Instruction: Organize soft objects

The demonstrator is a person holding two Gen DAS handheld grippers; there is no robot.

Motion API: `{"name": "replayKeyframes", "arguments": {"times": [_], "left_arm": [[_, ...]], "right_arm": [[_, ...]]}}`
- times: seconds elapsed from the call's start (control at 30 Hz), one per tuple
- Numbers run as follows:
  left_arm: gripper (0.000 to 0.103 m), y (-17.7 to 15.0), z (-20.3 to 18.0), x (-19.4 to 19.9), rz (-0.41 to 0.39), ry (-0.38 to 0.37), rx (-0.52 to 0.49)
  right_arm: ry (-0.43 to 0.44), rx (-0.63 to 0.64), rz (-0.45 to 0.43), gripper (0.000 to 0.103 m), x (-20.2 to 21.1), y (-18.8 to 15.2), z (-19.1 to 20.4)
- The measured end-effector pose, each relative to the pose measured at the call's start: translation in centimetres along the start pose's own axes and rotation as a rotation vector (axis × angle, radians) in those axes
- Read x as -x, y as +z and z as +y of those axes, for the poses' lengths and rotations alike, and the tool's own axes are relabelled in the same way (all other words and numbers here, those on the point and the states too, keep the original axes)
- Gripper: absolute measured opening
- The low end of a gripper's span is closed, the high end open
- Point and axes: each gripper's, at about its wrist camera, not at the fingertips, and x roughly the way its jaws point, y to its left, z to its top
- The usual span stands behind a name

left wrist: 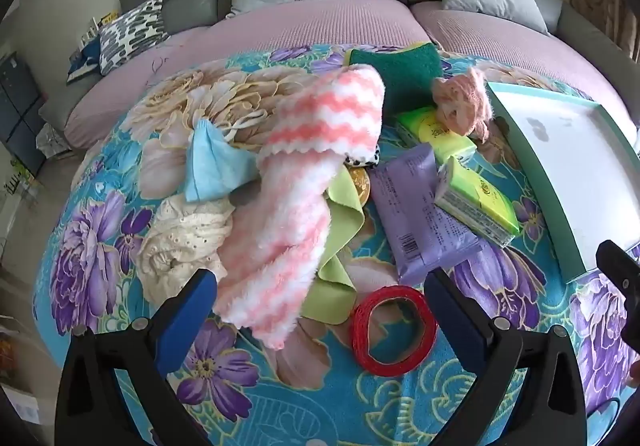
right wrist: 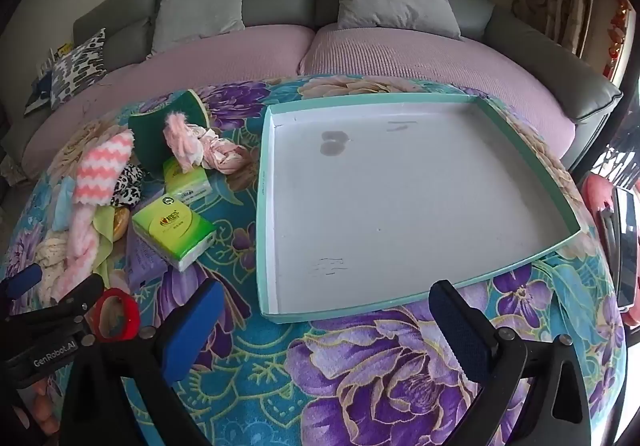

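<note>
Both grippers — left gripper (left wrist: 320, 310), right gripper (right wrist: 326, 320) — hover with fingers apart, holding nothing; the tray (right wrist: 400, 206) is beside the striped cloth (left wrist: 304, 182).

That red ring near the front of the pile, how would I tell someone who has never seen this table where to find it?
Start at the big shallow teal-rimmed tray on the flowered blanket. Beside it lies a heap of cloths and tissue packs; follow the pink-and-white zigzag towel to its near end. The red ring lies flat just beside that end: the only red thing there, and the only open hoop.
</note>
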Motion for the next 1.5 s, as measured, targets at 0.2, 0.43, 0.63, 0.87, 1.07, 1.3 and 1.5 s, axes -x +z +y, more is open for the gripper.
{"name": "replayKeyframes", "arguments": {"times": [0.2,0.43,0.63,0.87,1.07,1.3,1.5], "left_arm": [[0.103,0.8,-0.4,0.1,-0.006,0.029,-0.012],[0.103,0.0,0.0,1.0,-0.055,0.021,-0.010],[0.103,0.0,-0.1,1.3,-0.060,0.026,-0.014],[0.103,0.1,-0.1,1.4,-0.053,0.032,-0.016],[0.103,0.1,-0.2,1.3,-0.050,0.035,-0.017],[0.103,0.1,-0.3,1.2,-0.049,0.038,-0.022],[0.103,0.2,-0.4,1.2,-0.047,0.040,-0.024]], "right_arm": [[0.008,-0.001,0.006,0.103,0.1,-0.1,0.2],[0.013,0.000,0.008,0.103,-0.1,-0.1,-1.0],[0.008,-0.012,0.011,0.103,-0.2,-0.1,-0.7],[0.008,-0.013,0.018,0.103,-0.3,-0.1,-0.8],[0.005,-0.009,0.023,0.103,-0.6,-0.2,-0.6],[0.005,-0.011,0.024,0.103,-0.7,-0.2,-0.7],[0.004,-0.013,0.025,0.103,-0.8,-0.2,-0.7]]}}
